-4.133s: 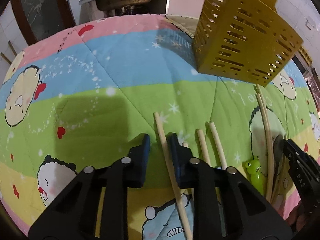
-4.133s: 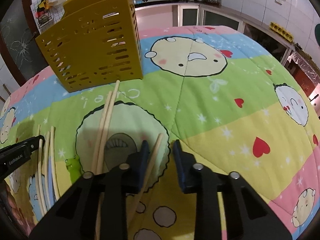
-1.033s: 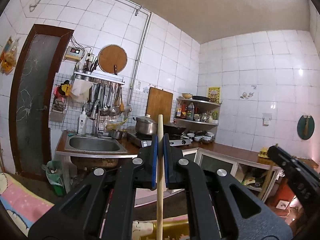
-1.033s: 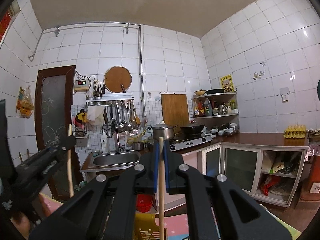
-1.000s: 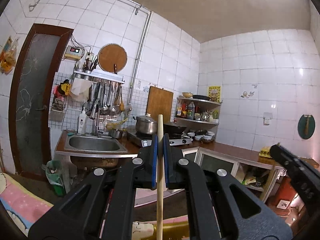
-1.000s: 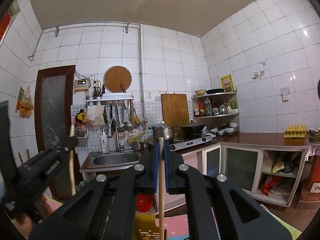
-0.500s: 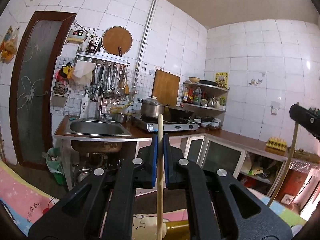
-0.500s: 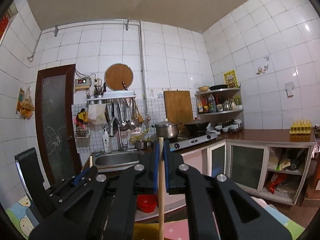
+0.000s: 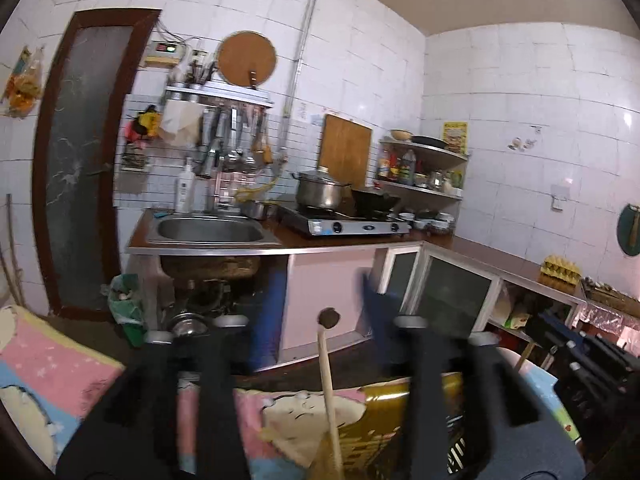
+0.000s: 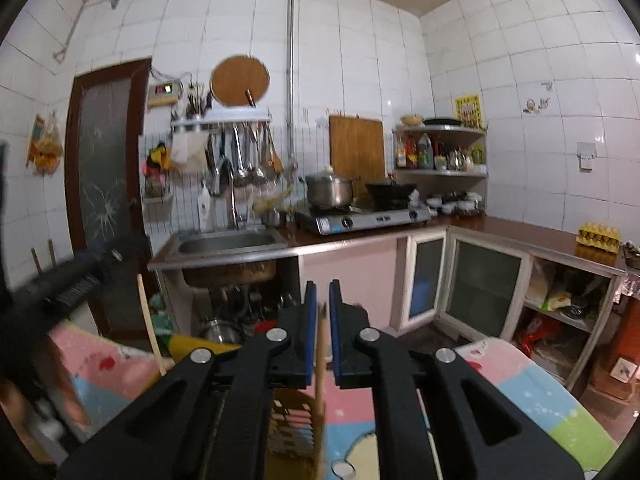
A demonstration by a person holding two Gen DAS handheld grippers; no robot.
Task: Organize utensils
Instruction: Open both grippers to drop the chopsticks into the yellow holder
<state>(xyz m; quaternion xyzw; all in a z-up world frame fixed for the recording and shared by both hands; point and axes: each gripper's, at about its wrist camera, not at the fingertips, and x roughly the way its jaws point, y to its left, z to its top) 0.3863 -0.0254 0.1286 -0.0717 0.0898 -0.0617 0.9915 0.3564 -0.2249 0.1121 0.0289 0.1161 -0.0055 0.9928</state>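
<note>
The left gripper (image 9: 316,300) stood spread around 1 loose chopstick (image 9: 329,384); the right gripper (image 10: 322,320) stood slightly parted around another chopstick (image 10: 320,364) above the yellow holder (image 10: 294,424).

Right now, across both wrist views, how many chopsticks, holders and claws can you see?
Pale wooden chopsticks: 2
Yellow perforated plastic utensil holder: 1
Black two-finger claws, left claw and right claw: 2
Total: 5

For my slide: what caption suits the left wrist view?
Left gripper open, chopstick released upright above the yellow holder.
</note>
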